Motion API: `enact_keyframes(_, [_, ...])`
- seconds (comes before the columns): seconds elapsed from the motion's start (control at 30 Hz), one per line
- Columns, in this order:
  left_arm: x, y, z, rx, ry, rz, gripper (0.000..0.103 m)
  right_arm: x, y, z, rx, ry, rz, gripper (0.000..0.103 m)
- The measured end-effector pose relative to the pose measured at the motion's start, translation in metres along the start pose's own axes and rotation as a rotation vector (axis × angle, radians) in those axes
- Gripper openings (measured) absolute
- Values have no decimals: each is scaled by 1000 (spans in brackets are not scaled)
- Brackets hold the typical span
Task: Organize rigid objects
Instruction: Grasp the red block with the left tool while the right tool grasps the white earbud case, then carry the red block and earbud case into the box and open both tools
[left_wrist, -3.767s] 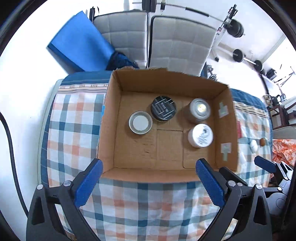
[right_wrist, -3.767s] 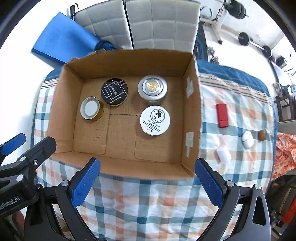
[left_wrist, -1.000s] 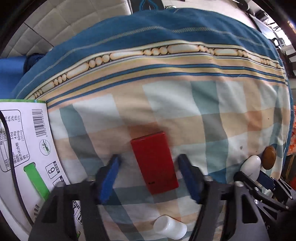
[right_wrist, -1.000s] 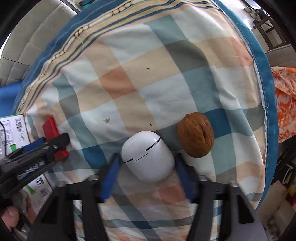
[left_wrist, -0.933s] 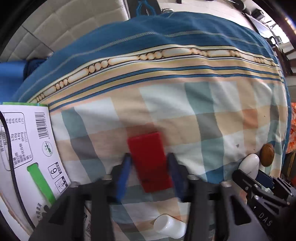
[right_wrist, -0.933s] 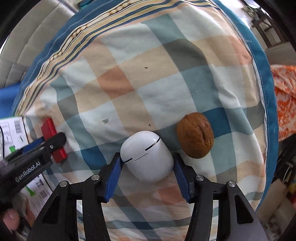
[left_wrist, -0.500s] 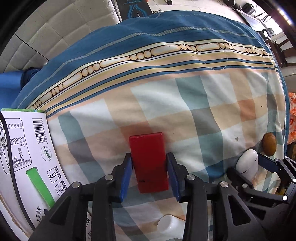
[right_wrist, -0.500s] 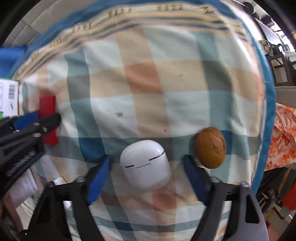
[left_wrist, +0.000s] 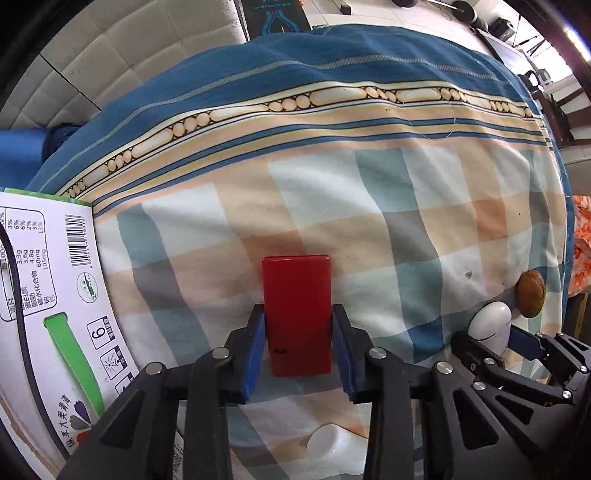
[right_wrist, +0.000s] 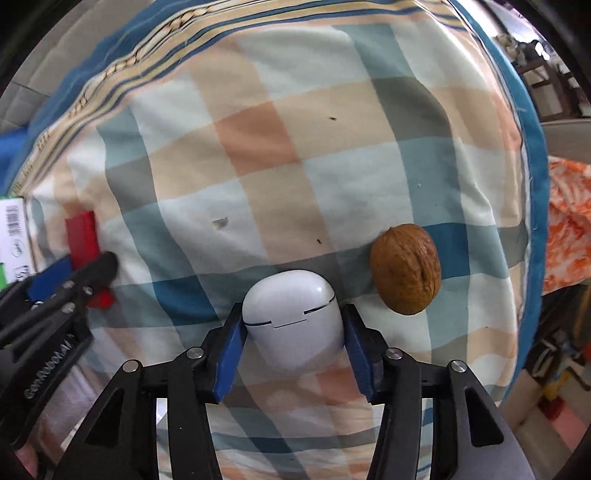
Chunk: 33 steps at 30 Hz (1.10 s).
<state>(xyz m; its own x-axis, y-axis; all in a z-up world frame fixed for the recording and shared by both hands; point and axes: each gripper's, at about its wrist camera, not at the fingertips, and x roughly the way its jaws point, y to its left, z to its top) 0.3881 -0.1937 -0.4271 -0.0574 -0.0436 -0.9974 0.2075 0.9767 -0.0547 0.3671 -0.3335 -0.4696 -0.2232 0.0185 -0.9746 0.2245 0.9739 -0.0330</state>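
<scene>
My left gripper (left_wrist: 298, 339) is shut on a flat red case (left_wrist: 296, 302) that lies on the checked cloth (left_wrist: 369, 206). My right gripper (right_wrist: 293, 339) is shut on a white earbud case (right_wrist: 291, 317) on the same cloth; that case also shows in the left wrist view (left_wrist: 489, 325). A brown walnut (right_wrist: 405, 269) sits just right of the earbud case, apart from my fingers. The red case shows at the left of the right wrist view (right_wrist: 82, 240), with the left gripper (right_wrist: 74, 273) around it.
The printed white outer wall of the cardboard box (left_wrist: 48, 295) stands at the left. A small white cap (left_wrist: 330, 445) lies under my left gripper. The cloth's blue edge (right_wrist: 532, 184) drops off at the right, with orange fabric (right_wrist: 569, 229) beyond.
Both grippers came down from above the open box to the cloth. The left closed on the red case. The right opened half a second ago and has closed again on the earbud case.
</scene>
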Motion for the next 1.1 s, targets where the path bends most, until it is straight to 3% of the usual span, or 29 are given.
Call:
enact_keyframes(0.1, [-4,4,-7,-18,-1,-19,31,-2,11,-1,18,4,13,51])
enact_keyframes(0.33, [-19,14,-39,-24,-37,-39,31,-9,11,-38,-3,-10,79,50])
enact_keyframes(0.57, [-57,7,-71,-22,-112,-74,31,-26,21,-78,-23,-41,110,50])
enact_keyframes(0.8, [-110,15,-94,-32,-195,-134,31,-89,52,-107,-53,-116,139,49])
enact_keyframes(1.0, [-160,53,-113,-49,-282,-158,31,-157,77,-118,-129,-207,190,49])
enact_keyframes(1.1, [-183,78,-128,-70,-327,-132,31,-181,81,-133,-172,-232,212,49])
